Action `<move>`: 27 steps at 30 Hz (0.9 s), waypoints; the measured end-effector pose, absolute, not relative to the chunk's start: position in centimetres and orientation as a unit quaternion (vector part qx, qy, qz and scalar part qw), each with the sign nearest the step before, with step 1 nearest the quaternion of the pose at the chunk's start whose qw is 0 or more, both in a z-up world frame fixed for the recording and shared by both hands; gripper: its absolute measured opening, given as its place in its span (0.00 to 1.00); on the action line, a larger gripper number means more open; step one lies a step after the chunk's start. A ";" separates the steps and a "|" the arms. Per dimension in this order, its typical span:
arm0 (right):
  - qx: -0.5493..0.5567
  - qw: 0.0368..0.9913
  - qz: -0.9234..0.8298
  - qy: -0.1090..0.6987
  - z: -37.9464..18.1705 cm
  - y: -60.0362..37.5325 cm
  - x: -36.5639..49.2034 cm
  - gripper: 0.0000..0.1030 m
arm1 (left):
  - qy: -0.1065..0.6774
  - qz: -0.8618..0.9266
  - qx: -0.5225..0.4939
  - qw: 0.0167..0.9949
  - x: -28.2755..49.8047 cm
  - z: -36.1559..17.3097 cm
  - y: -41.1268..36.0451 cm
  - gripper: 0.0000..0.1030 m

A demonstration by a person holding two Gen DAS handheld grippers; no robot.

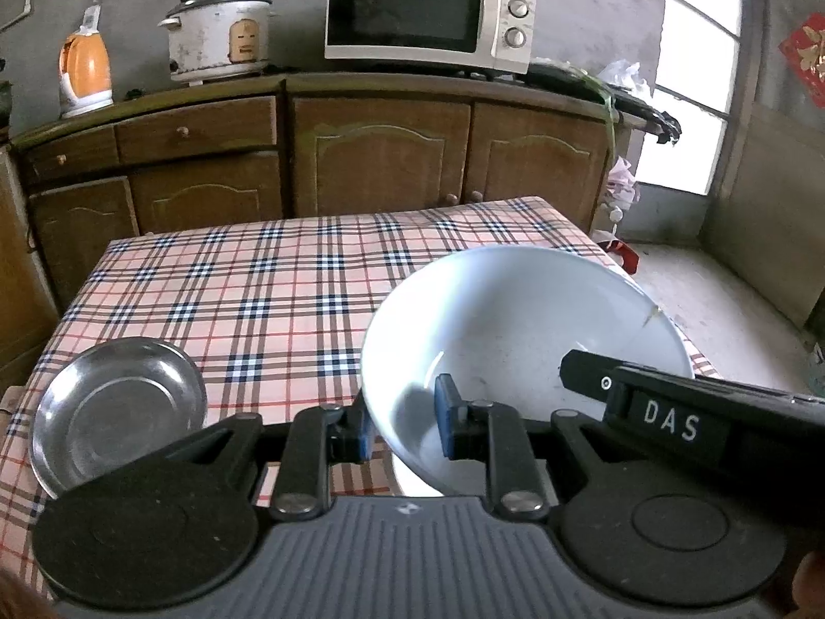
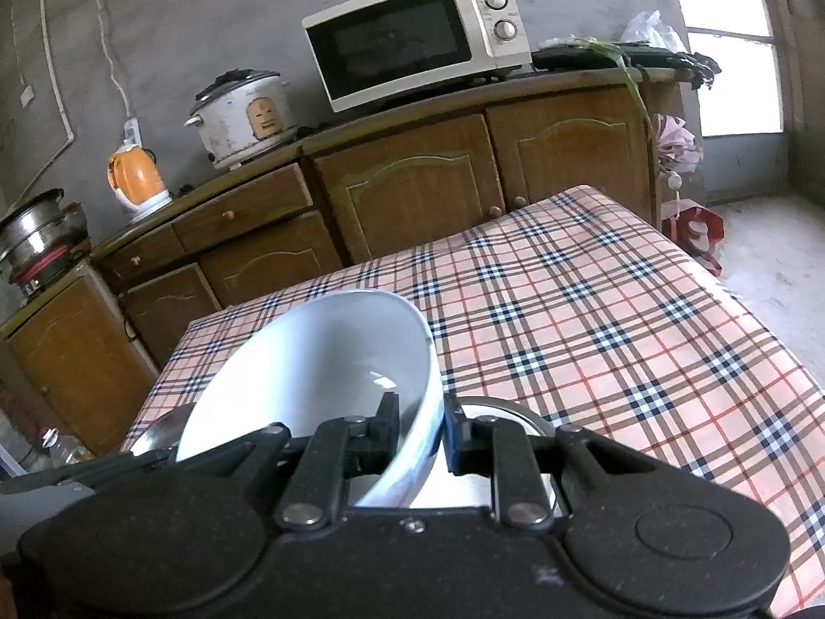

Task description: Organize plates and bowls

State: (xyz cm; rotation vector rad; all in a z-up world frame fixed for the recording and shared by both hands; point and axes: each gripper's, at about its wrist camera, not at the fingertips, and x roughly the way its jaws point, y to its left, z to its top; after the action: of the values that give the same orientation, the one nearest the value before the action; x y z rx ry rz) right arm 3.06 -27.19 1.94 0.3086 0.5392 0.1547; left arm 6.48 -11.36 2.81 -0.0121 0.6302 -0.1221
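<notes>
At a plaid-clothed kitchen table [image 1: 247,278], a stainless steel dish [image 1: 116,412] lies flat at your eight o'clock in the left wrist view, well apart from the work in hand. To its right your left gripper [image 1: 405,425] has its jaws narrowed onto the near rim of a white ceramic bowl [image 1: 515,320], one blue pad inside the wall and one outside, the bowl tipped with its far rim raised toward one o'clock. Farther right, your right gripper [image 2: 420,436] reaches in from three o'clock; its own camera shows its jaws pinched on the rim of the same bowl at dead centre, with a steel rim [image 2: 515,410] peeking out just behind and below it at five o'clock. Whether the bowl's foot rests on that metal piece or hangs just above it cannot be told. The step looks like carrying or setting this bowl onto a stack, so keep both grips steady and move the two hands as one; a twist between them could lever the rim out of the pads. Level the bowl before lowering, centre it over whatever lies beneath, and let it settle fully before you ease either grip. Behind, the microwave [image 1: 428,13], rice cooker [image 1: 219,33] and orange kettle [image 1: 85,69] line the cabinet top [image 1: 309,77] at twelve o'clock.
</notes>
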 end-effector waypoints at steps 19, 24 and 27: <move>0.167 0.948 0.058 0.265 1.0 -29.5 3.8 0.23 | 0.314 -0.077 0.006 0.946 7.5 2.2 -13.4 0.22; 0.169 0.947 0.059 0.268 0.6 -30.1 4.5 0.23 | 0.317 -0.079 0.010 0.945 8.0 2.1 -14.0 0.22; 0.169 0.946 0.060 0.268 0.5 -30.7 4.9 0.23 | 0.318 -0.082 0.012 0.945 8.4 2.0 -14.4 0.22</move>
State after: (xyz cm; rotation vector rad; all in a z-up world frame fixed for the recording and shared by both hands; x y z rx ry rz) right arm 4.91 -30.67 0.49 0.3442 0.5465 0.1213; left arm 8.41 -14.45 1.97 0.0243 0.6478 -0.1664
